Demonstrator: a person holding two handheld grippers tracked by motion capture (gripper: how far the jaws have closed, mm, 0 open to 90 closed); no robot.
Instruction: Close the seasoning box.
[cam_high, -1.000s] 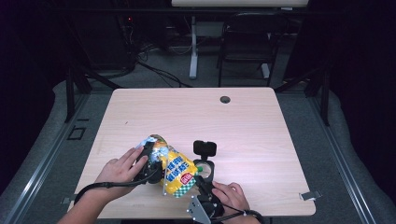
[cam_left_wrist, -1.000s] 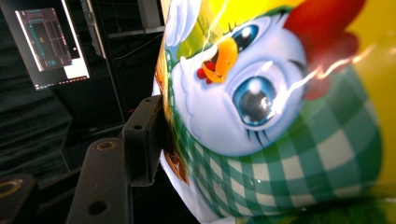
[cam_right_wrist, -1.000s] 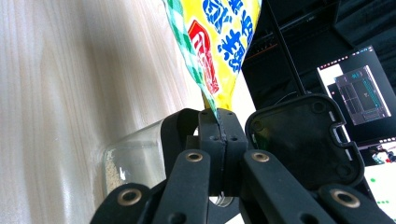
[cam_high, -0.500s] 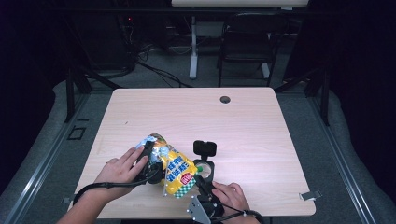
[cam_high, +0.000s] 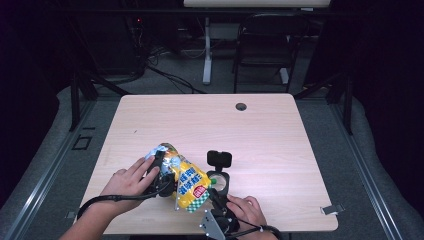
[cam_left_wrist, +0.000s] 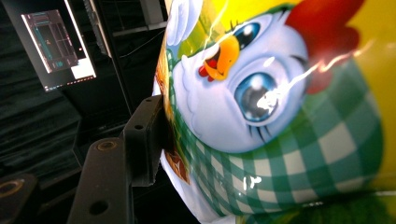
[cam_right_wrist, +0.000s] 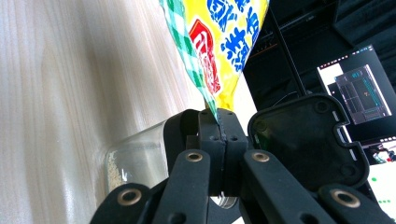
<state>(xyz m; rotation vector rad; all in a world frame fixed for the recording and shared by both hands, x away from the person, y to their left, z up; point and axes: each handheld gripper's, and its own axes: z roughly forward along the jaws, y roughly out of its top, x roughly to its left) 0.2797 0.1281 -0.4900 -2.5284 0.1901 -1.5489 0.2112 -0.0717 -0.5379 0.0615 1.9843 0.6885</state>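
My left gripper clamps the snack bag around its body to keep it tilted. My right gripper pinches its bottom corner, steering that corner over the open jar for pouring

The snack bag carries blue characters and a red label, but they are too unclear to read. The monitor shows a display too small to read.
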